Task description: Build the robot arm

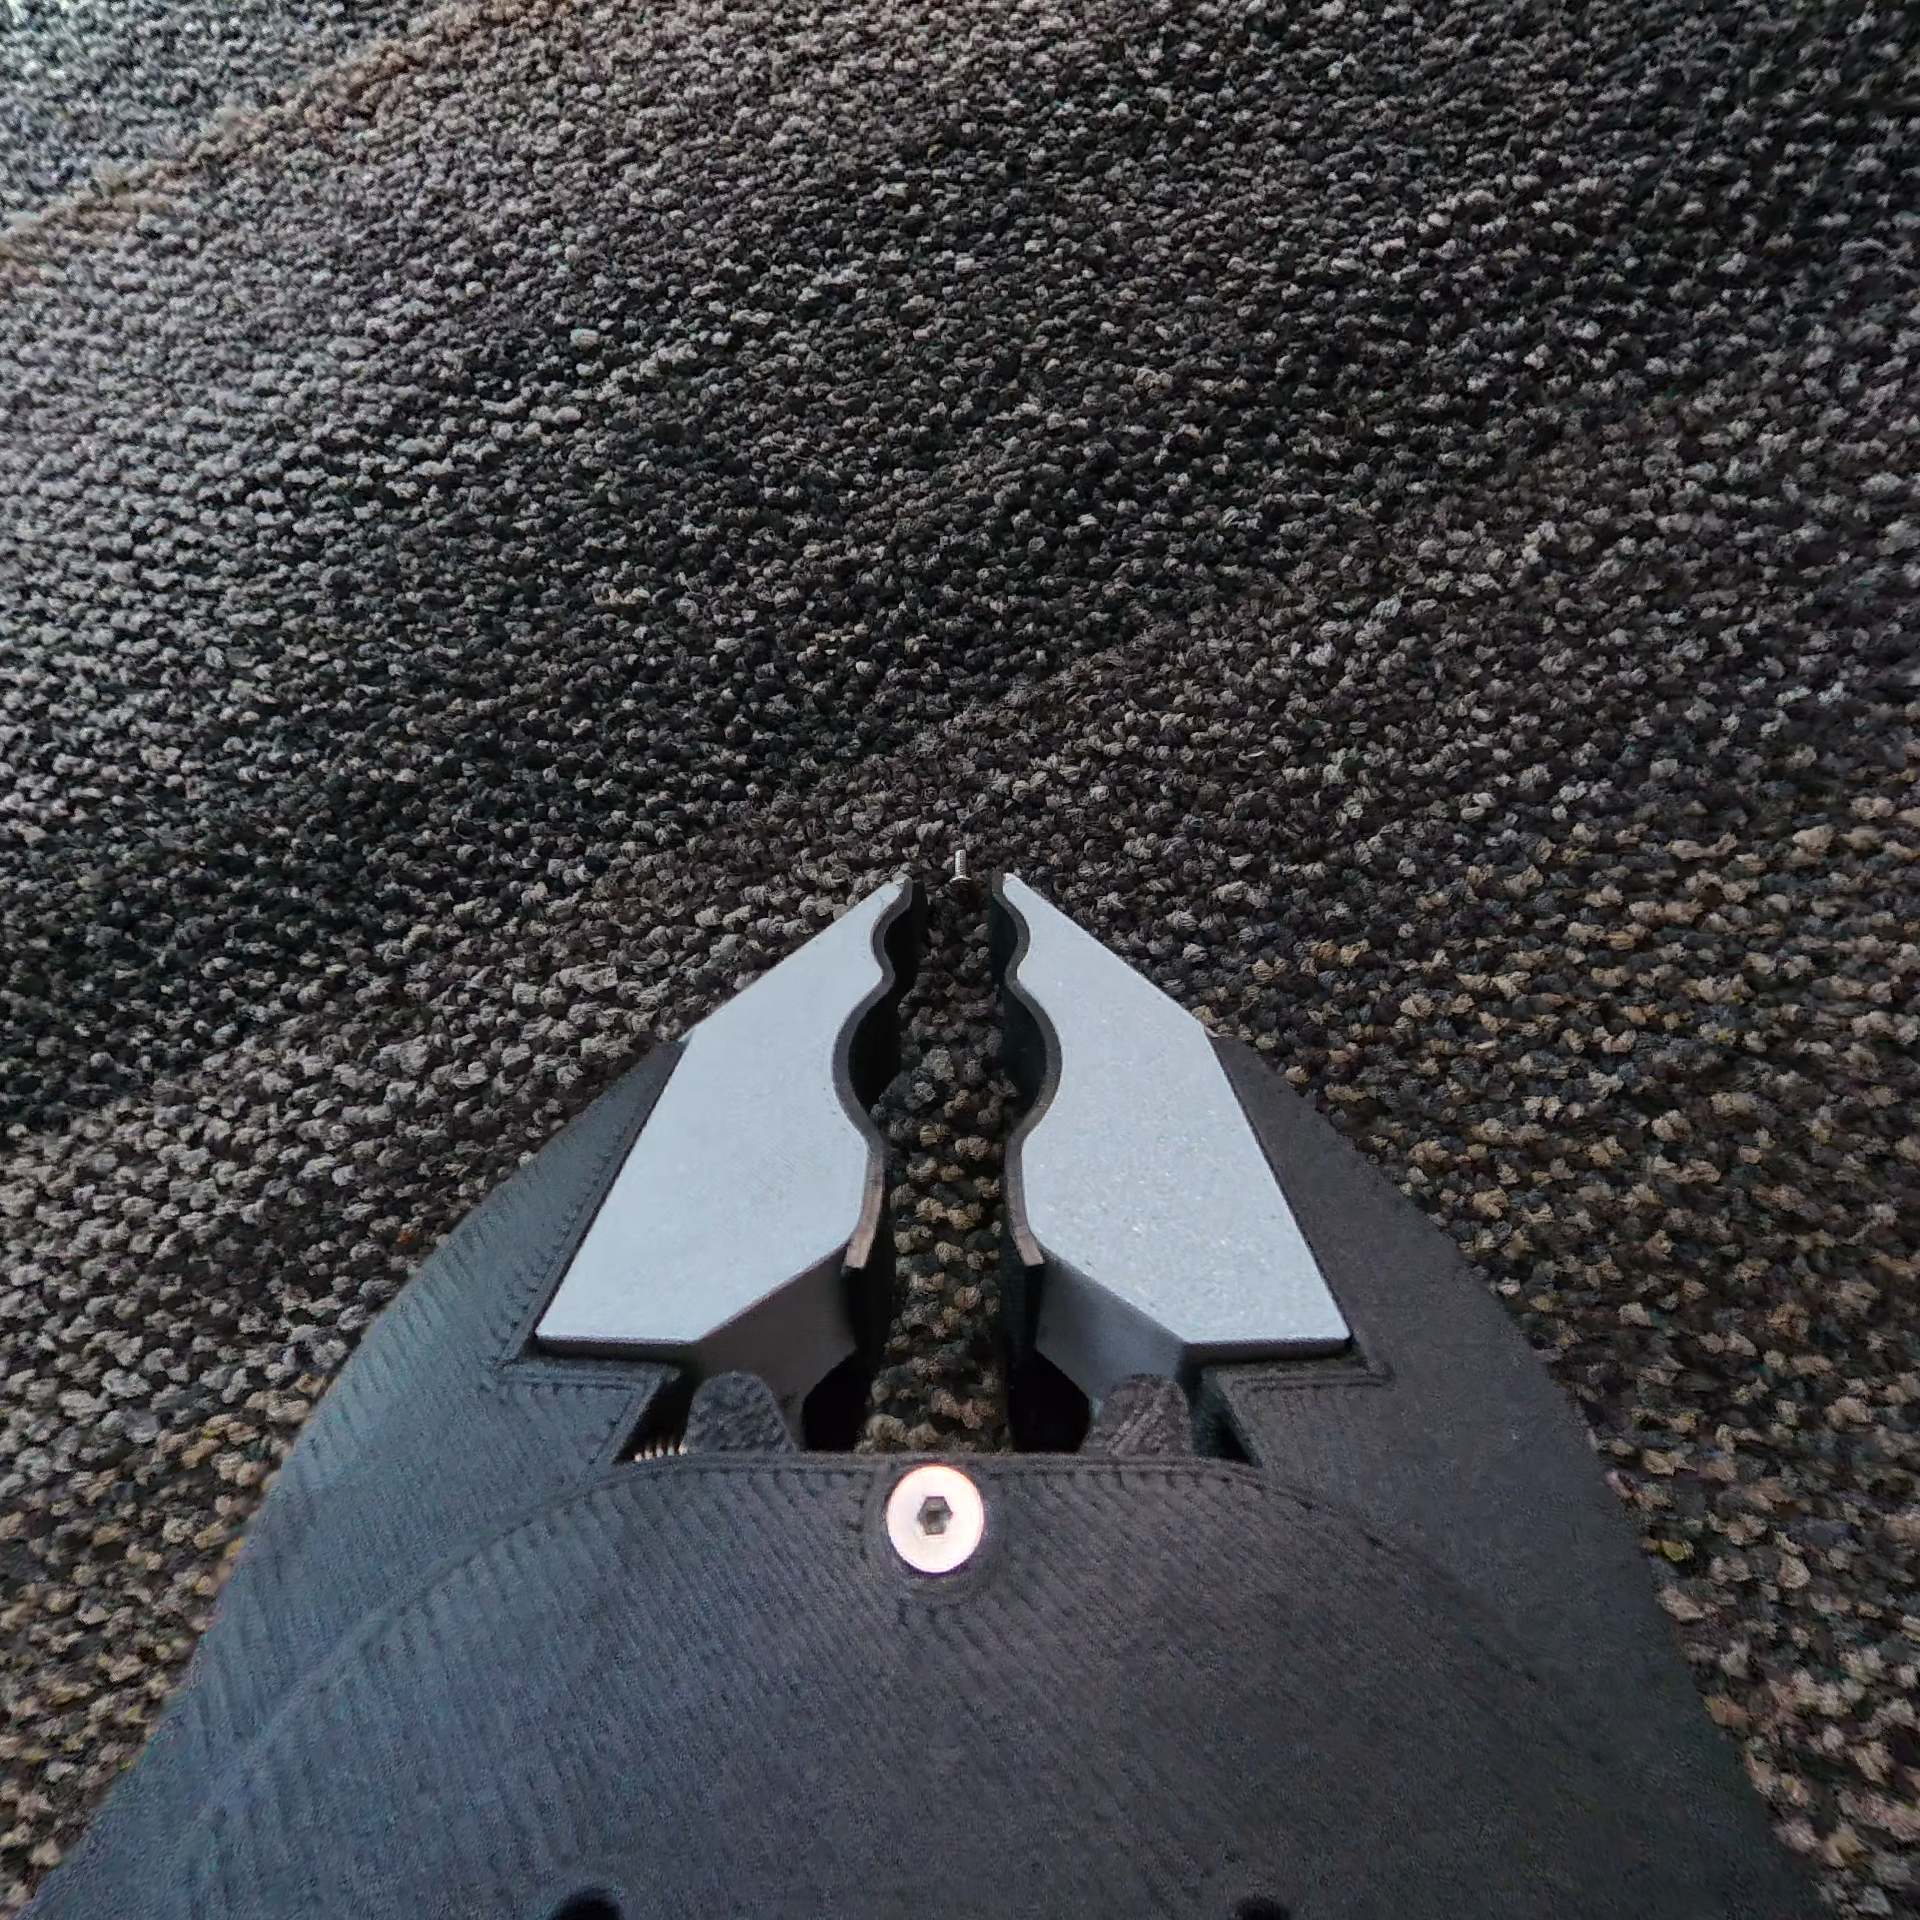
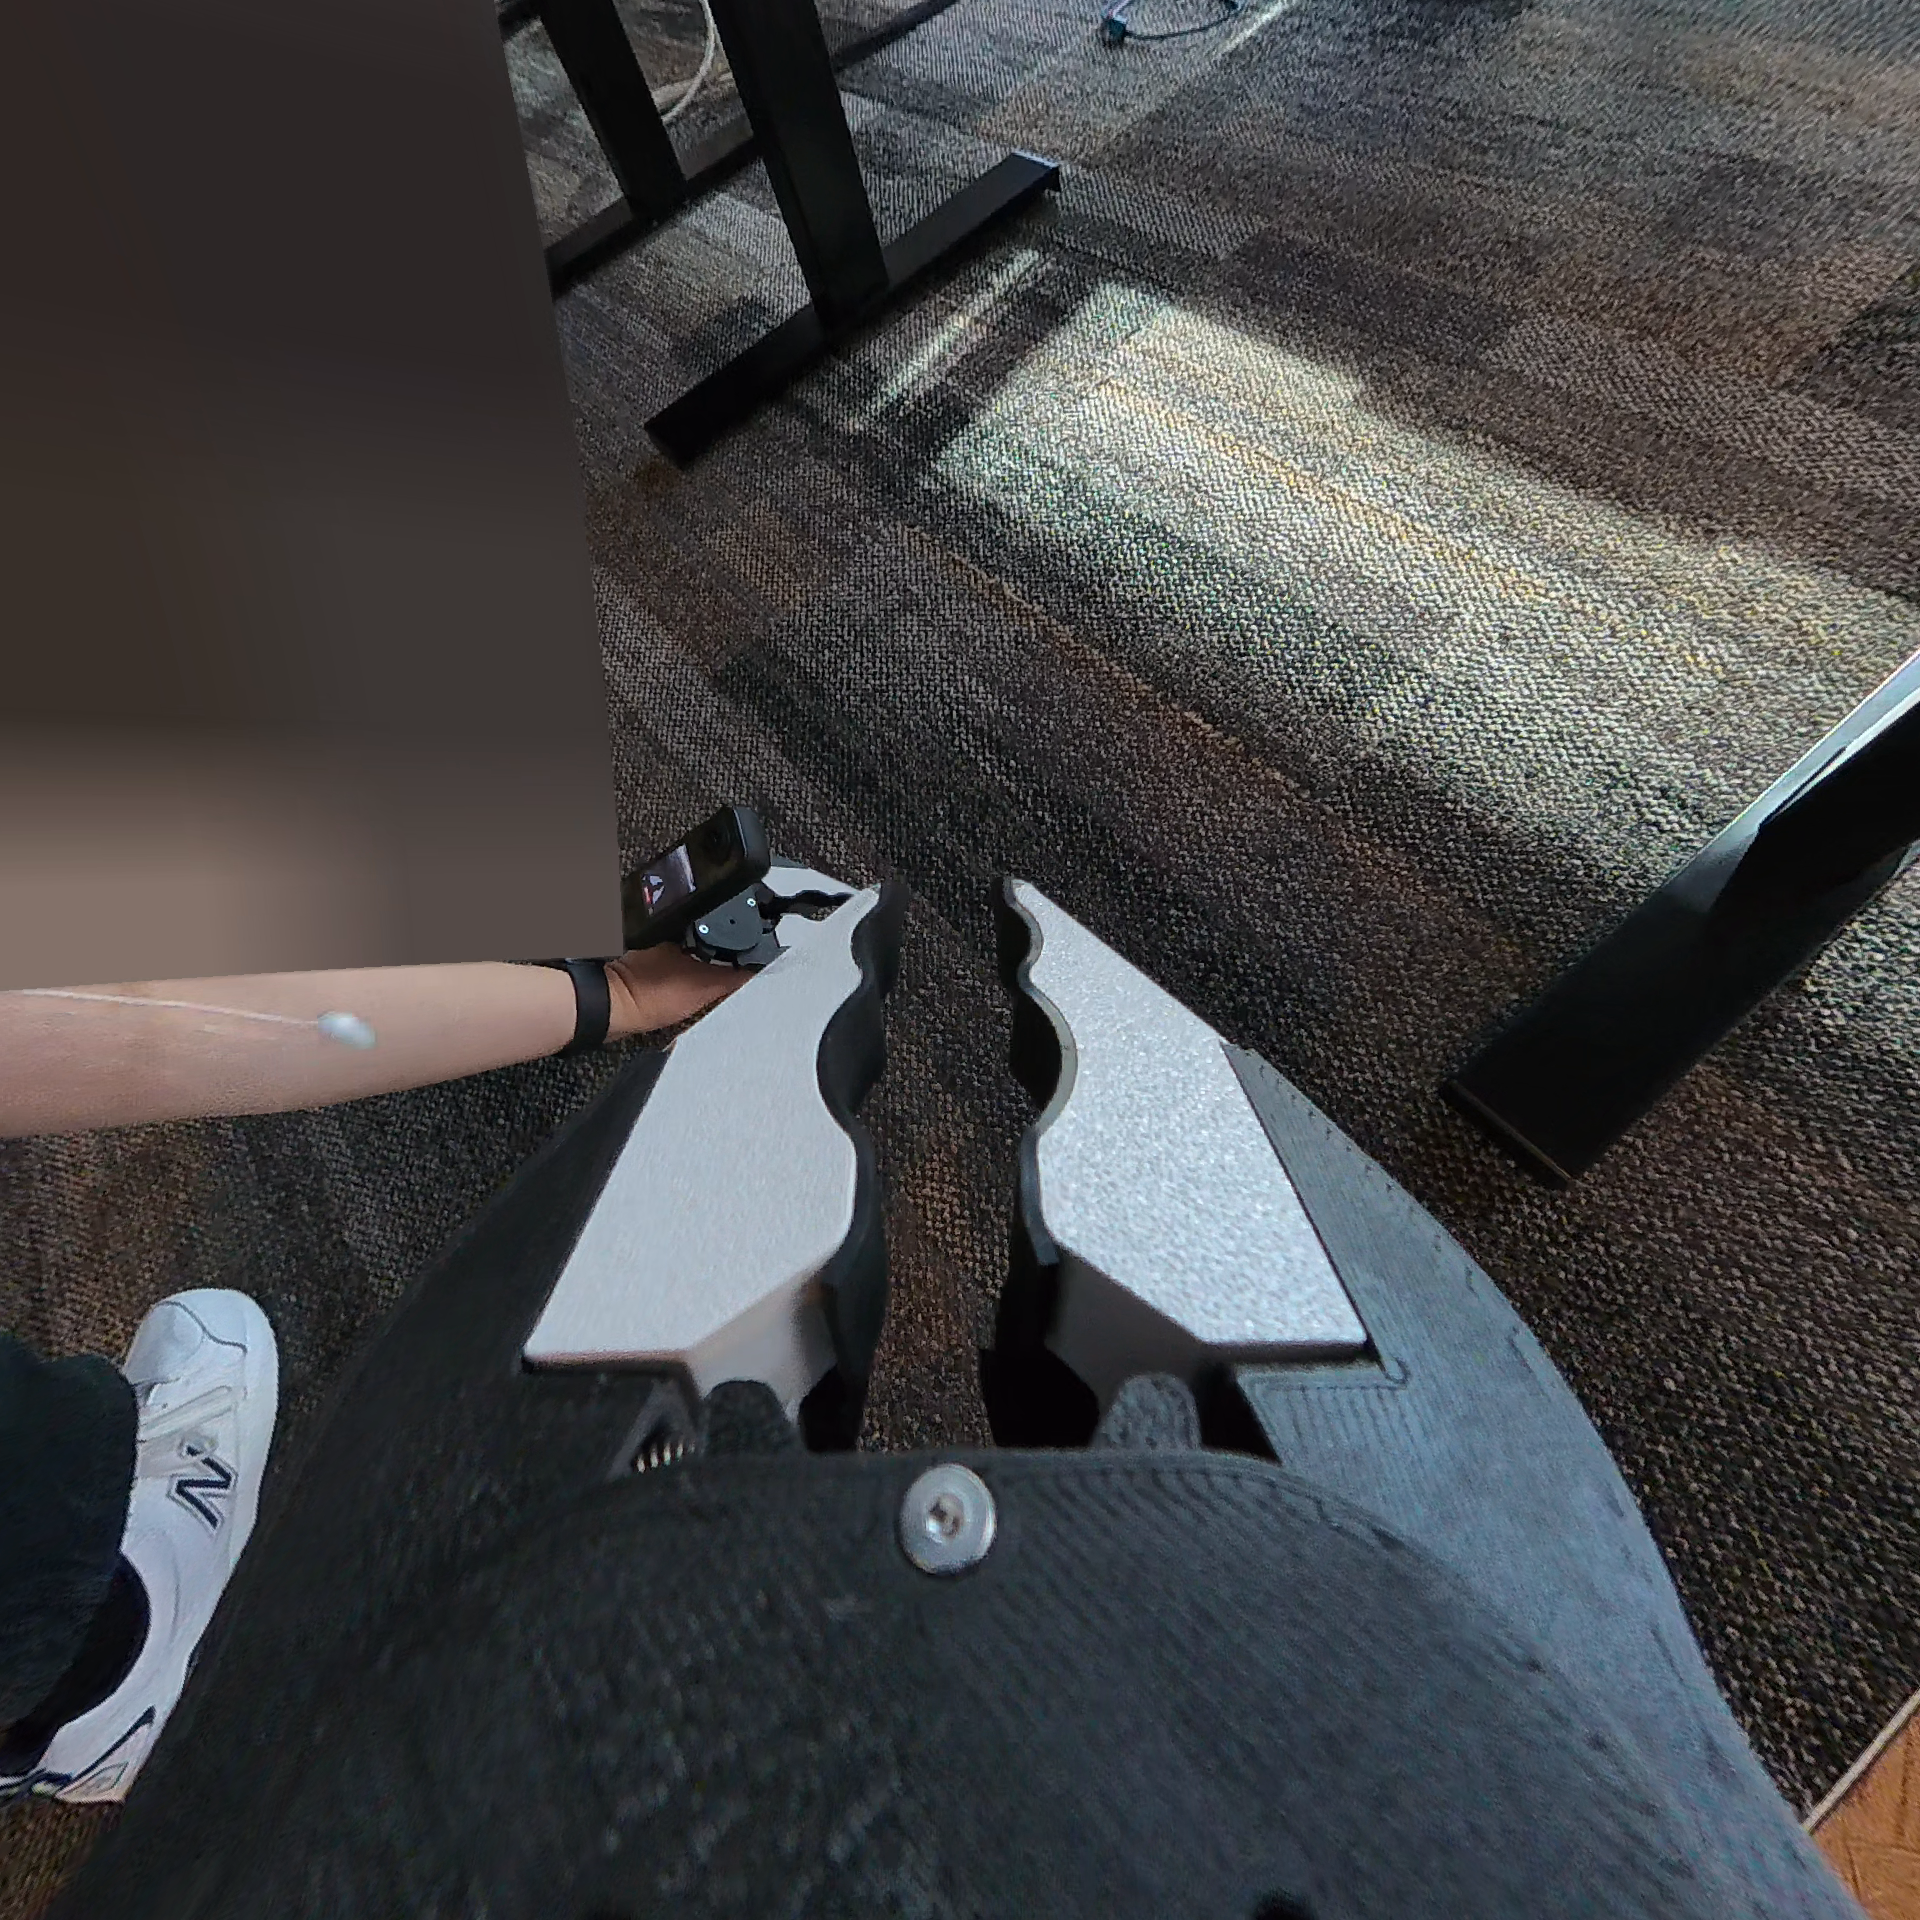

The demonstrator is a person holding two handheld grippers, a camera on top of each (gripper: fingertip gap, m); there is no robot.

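Dark looped carpet (image 1: 935, 416) fills the left wrist view, and the same floor is seen sunlit in the right wrist view. Black desk legs (image 2: 821, 156) and a black foot bar (image 2: 1683, 977) are set well apart from both grippers. A white sneaker (image 2: 177, 1455) is planted at the lower left. A person's forearm (image 2: 312, 1029), with a black wristband (image 2: 590, 1000), is stretched low across the carpet, and a small camera (image 2: 696, 878) is carried above that hand.

The right gripper (image 2: 948, 894) is held above bare carpet, its fingers parted by a narrow gap, with nothing between them. The left gripper (image 1: 956, 888) is lowered close to the carpet, its fingers slightly parted, and a tiny metal screw (image 1: 957, 868) is seen just beyond the tips, not pinched.
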